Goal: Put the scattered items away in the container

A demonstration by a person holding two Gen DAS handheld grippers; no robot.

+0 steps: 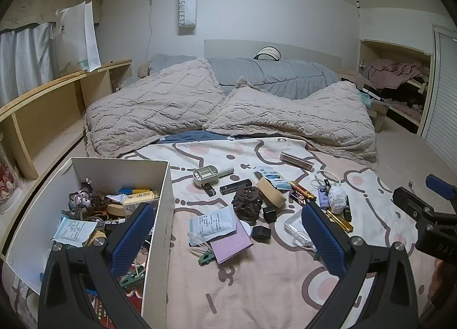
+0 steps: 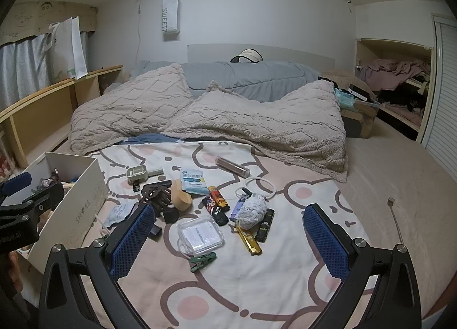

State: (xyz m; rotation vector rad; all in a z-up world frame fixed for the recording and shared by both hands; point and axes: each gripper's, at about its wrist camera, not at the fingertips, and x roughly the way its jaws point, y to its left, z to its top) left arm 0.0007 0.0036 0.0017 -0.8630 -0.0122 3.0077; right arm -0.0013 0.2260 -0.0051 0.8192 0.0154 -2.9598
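White cardboard makes the container (image 1: 160, 214), a box that stands at the left edge of the bed (image 2: 400, 174), on the cartoon-printed sheet (image 2: 257, 286). It is already partly filled with small packets and tubes. The scattered items lie in one dense cluster in the middle of the sheet, to the right of the box.

The left gripper (image 1: 228, 232) hovers over the box's right wall, jaws released and holding nothing; one blue pad is above the box's inside, the other above the cluster. The right gripper (image 2: 231, 243) also has its jaws spread wide and empty, above the clear plastic case (image 2: 200, 233) and the green clip (image 2: 203, 261).

I think the main risk is the crowding. The gold lighter (image 2: 248, 239), the crumpled white wad (image 2: 251, 210) and the black lighter (image 2: 264, 224) touch or overlap each other, so a wide grasp can catch two things, and one may drop on the way to the box. The clear case looks smooth and flat, so the pads may slide off its edges. The soft bed gives under pressure, and thin items such as the white packet (image 1: 212, 222) may be pressed into the sheet, so the fingers pinch fabric instead. The left gripper is also close to the box wall; a careless move may push or tip the box.
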